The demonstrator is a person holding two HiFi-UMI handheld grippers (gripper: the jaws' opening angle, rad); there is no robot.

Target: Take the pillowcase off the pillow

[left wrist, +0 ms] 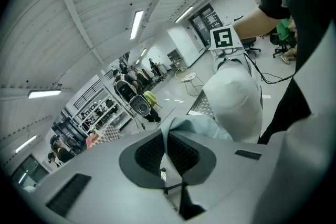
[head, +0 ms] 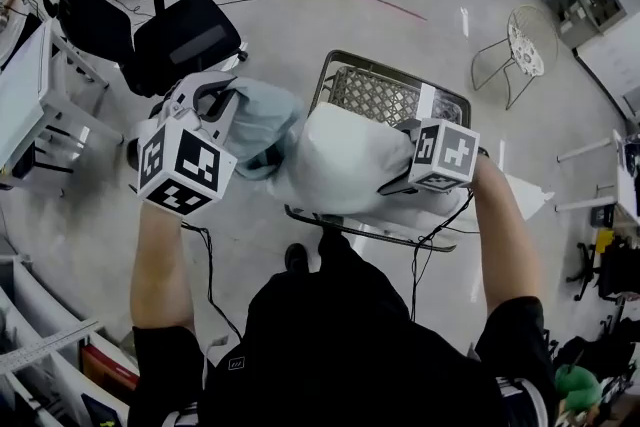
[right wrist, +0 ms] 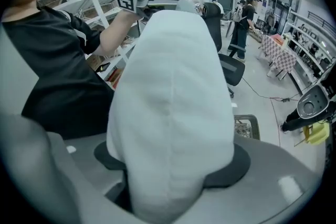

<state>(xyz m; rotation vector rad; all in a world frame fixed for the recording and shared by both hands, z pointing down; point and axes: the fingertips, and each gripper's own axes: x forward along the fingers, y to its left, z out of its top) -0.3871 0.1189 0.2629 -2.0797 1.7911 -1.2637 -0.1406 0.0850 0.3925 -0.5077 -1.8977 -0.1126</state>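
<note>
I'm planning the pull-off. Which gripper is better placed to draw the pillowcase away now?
Left. The left gripper is shut on the pale blue pillowcase, while the right gripper clamps the white pillow itself.

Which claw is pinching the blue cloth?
The left claw: it is shut tight on the pale blue pillowcase. The right claw grips the fat white pillow instead.

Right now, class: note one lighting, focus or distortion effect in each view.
Head view: fisheye bends the edges, glare streaks the floor. Left gripper view: ceiling lights blow out, corners black. Right gripper view: the close pillow looks soft.
</note>
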